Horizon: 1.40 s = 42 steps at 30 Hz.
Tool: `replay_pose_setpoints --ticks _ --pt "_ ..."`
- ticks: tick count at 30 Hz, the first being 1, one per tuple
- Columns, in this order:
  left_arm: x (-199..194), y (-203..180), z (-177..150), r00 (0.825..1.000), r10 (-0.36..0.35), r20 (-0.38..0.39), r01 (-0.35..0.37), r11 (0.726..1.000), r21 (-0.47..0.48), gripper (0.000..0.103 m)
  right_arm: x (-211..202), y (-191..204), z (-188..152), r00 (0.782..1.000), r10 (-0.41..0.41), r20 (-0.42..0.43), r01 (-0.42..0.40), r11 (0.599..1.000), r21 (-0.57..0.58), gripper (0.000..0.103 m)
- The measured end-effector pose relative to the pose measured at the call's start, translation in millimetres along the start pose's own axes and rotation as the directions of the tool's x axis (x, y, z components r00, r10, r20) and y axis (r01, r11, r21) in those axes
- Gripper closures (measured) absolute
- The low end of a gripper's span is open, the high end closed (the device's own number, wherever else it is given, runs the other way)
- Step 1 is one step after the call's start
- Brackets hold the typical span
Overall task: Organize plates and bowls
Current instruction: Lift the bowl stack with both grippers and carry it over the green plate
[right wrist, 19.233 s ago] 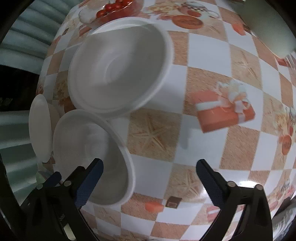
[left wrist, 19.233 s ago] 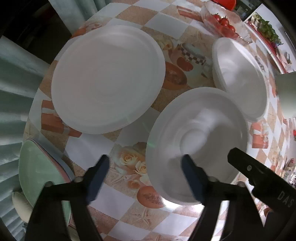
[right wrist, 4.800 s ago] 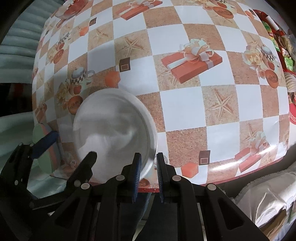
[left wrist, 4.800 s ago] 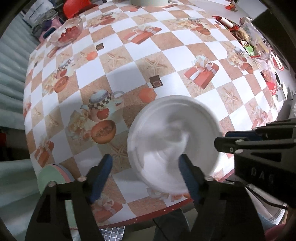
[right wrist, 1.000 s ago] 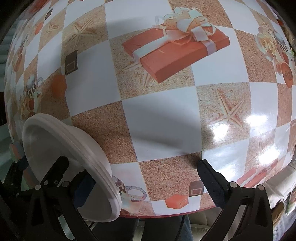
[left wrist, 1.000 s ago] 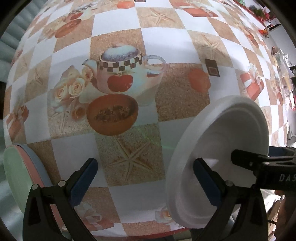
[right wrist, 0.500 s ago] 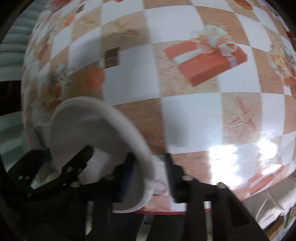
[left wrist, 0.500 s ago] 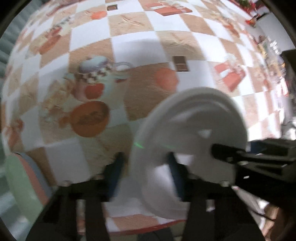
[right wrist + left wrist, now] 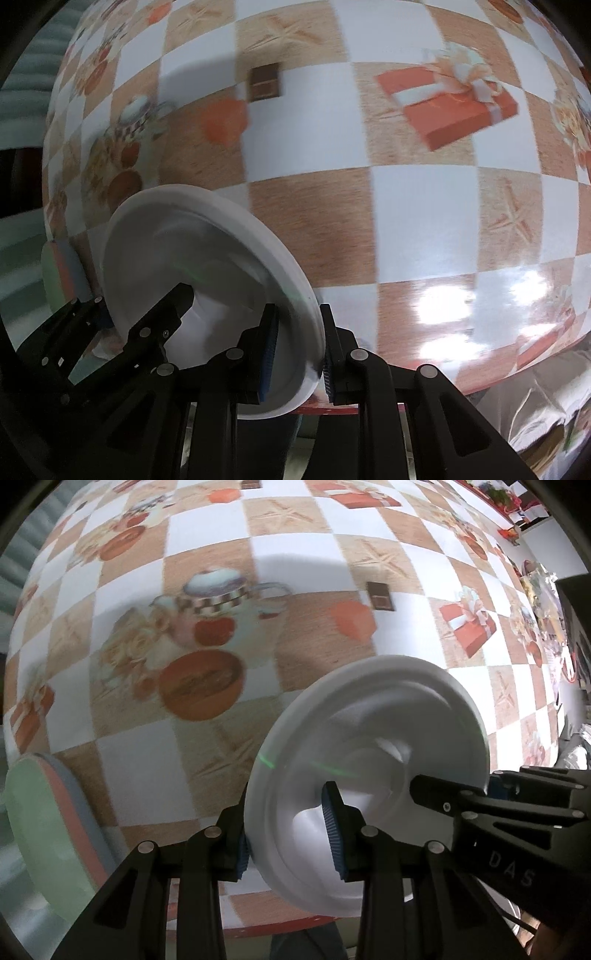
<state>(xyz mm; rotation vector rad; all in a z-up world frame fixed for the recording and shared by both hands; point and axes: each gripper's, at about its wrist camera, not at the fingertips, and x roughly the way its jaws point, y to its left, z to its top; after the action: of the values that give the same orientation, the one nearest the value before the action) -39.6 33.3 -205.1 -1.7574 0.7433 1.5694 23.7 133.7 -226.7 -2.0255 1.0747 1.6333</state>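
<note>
A stack of white plates and bowls [image 9: 369, 760] is held up on edge above the table's near edge. It also shows in the right wrist view [image 9: 207, 258]. My left gripper [image 9: 288, 838] is shut on its left rim, one finger inside and one outside. My right gripper [image 9: 295, 350] is shut on the opposite rim in the same way. Each view shows the other gripper's black fingers on the far side of the stack.
The table [image 9: 207, 554] carries a checked orange and white cloth with printed teapots and gift boxes. A pastel green, pink and blue object [image 9: 48, 812] sits beyond the table's left edge. Clutter lies at the far right [image 9: 543, 602].
Both grippers have closed from wide open onto opposite rims of the white stack. The stack has tilted up on edge and the views have drawn back from the table.
</note>
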Motion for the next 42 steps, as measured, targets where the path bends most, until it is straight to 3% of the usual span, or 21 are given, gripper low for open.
replay_pose_setpoints --ticks 11,23,30,42 --pt "0 52 -21 1.0 0.006 0.009 -0.006 0.999 -0.039 0.065 11 58 -5 1.0 -0.008 0.002 0.009 0.997 -0.075 0.079" --pt "-18 49 -26 0.999 0.022 0.039 -0.021 1.0 -0.022 0.064 9 67 -12 1.0 -0.029 0.003 0.029 0.997 -0.069 0.078" --pt "-39 46 -25 0.996 0.017 0.086 -0.014 0.999 -0.04 0.064 -23 74 -19 0.999 -0.041 0.021 0.042 0.996 -0.084 0.078" --pt "-94 76 -46 0.984 0.038 0.173 -0.021 0.995 -0.097 0.064 -74 109 -25 0.998 -0.025 0.065 0.034 0.988 -0.148 0.078"
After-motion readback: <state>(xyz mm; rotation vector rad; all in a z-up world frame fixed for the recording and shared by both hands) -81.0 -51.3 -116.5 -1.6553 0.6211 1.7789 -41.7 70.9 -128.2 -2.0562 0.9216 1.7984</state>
